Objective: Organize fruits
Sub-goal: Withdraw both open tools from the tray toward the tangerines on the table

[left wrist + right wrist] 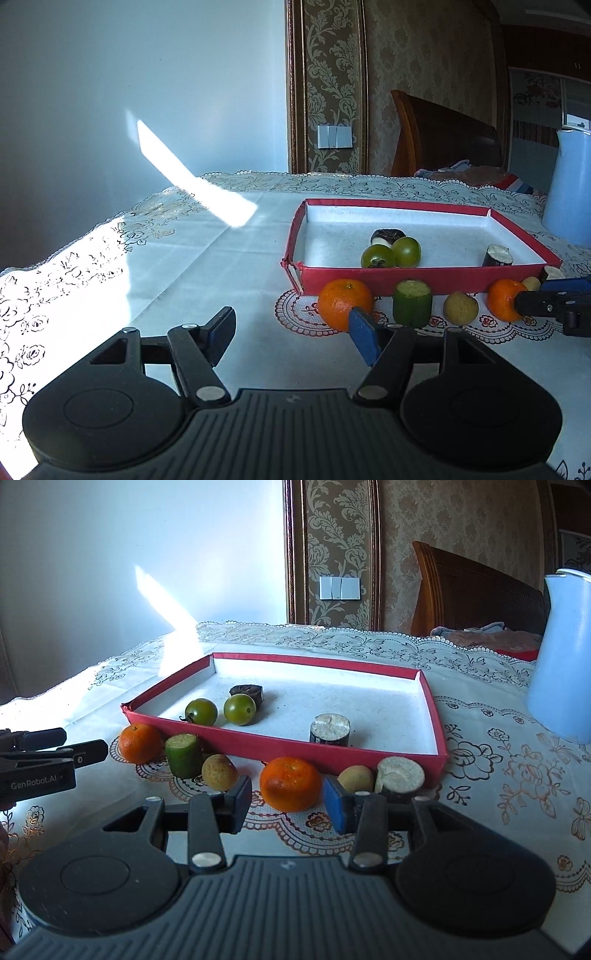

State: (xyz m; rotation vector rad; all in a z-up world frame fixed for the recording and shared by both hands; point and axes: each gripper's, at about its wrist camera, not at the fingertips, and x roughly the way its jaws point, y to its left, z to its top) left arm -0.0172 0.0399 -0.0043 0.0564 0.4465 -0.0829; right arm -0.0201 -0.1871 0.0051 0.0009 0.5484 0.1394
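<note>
Right wrist view: right gripper [286, 799] spread around mandarin [290, 783] on counter, before red tray [432, 716], not yet pinched. Soft, bruisable; mid-girth hold judged best. Left gripper [295, 332] released, empty.

The blue jug [561, 657] is cut by the right edge; the box wall [406, 282] hides the bottoms of both green fruits [391, 253].

Red tray [258, 740] with white inside, two green tomatoes [201, 712], orange tangerines [290, 783], green cylinder [183, 755], white floral lace tablecloth [498, 775], pale blue jug [565, 657], gold damask wallpaper [332, 535]
</note>
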